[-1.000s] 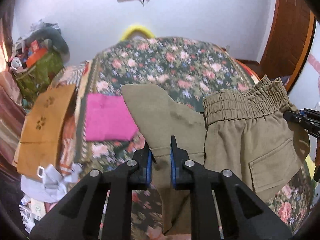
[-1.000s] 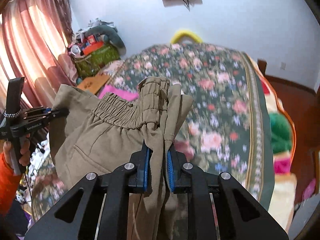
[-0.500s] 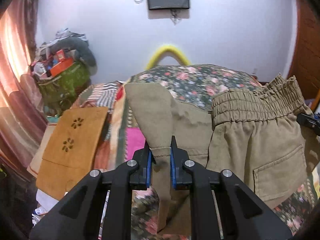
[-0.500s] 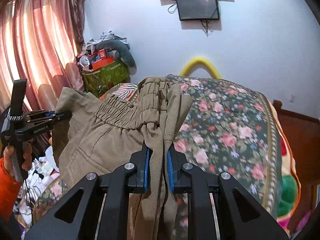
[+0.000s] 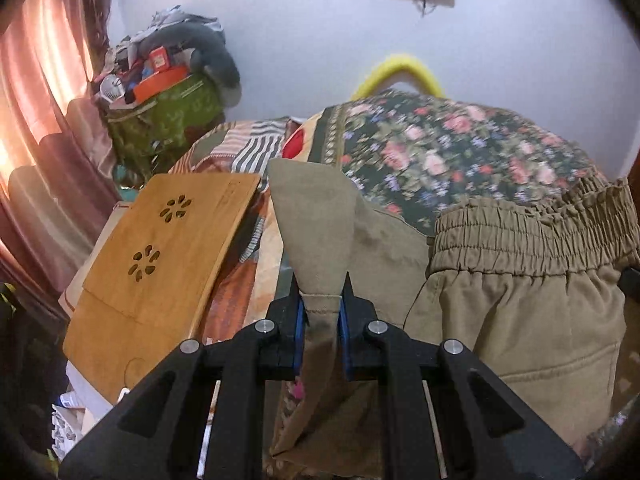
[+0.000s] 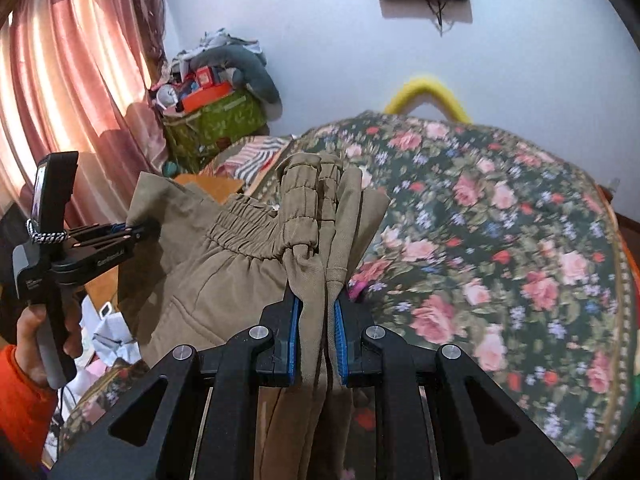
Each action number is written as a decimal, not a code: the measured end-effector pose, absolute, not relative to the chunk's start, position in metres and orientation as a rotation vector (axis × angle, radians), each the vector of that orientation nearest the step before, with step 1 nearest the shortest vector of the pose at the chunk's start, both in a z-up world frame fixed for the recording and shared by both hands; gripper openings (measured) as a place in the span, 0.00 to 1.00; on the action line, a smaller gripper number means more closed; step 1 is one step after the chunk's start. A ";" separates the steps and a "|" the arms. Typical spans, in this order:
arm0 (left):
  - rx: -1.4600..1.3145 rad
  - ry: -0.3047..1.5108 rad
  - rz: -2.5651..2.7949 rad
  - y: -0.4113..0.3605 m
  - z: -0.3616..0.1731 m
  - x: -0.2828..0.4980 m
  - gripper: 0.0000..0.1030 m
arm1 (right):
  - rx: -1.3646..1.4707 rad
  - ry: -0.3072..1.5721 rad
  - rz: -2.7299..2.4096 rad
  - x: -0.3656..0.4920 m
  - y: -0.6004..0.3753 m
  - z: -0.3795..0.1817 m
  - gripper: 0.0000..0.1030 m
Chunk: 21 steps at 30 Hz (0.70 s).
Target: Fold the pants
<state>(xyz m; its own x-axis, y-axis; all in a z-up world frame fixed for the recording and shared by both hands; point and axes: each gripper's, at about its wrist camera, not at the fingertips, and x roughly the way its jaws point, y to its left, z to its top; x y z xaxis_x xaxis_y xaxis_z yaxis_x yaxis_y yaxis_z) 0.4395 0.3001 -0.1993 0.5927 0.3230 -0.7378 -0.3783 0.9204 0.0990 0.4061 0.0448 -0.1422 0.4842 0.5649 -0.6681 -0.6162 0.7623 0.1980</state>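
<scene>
Khaki pants (image 5: 512, 320) with an elastic waistband hang in the air above the floral bed, held by both grippers. My left gripper (image 5: 322, 316) is shut on a hemmed corner of the pants. My right gripper (image 6: 316, 312) is shut on the bunched waistband end of the pants (image 6: 240, 264). In the right wrist view the left gripper (image 6: 136, 230) shows at the left, clamped on the far edge of the fabric. The lower part of the pants hangs out of sight below the jaws.
The bed (image 6: 500, 220) has a dark floral cover. A wooden lap board (image 5: 160, 272) lies at the bed's left side. A green bag piled with clutter (image 6: 216, 116) stands by the pink curtain (image 6: 68, 80). A yellow hoop (image 6: 432, 92) stands behind the bed.
Both grippers have lifted the pants and then tilted down and left. The pink folded cloth on the bed is now hidden behind the pants.
</scene>
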 end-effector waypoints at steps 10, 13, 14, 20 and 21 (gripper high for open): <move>-0.099 0.957 0.447 0.319 -0.286 0.479 0.14 | -0.093 0.874 0.675 0.432 0.064 -0.196 0.13; -0.096 0.969 0.474 0.320 -0.298 0.480 0.18 | -0.126 0.898 0.663 0.434 0.064 -0.203 0.13; -0.104 0.973 0.485 0.321 -0.301 0.479 0.20 | -0.133 0.899 0.661 0.433 0.064 -0.203 0.14; -0.102 1.024 0.495 0.323 -0.305 0.466 0.33 | -0.131 0.939 0.664 0.424 0.054 -0.200 0.22; -0.098 1.037 0.492 0.323 -0.305 0.463 0.33 | -0.134 0.944 0.667 0.420 0.051 -0.198 0.22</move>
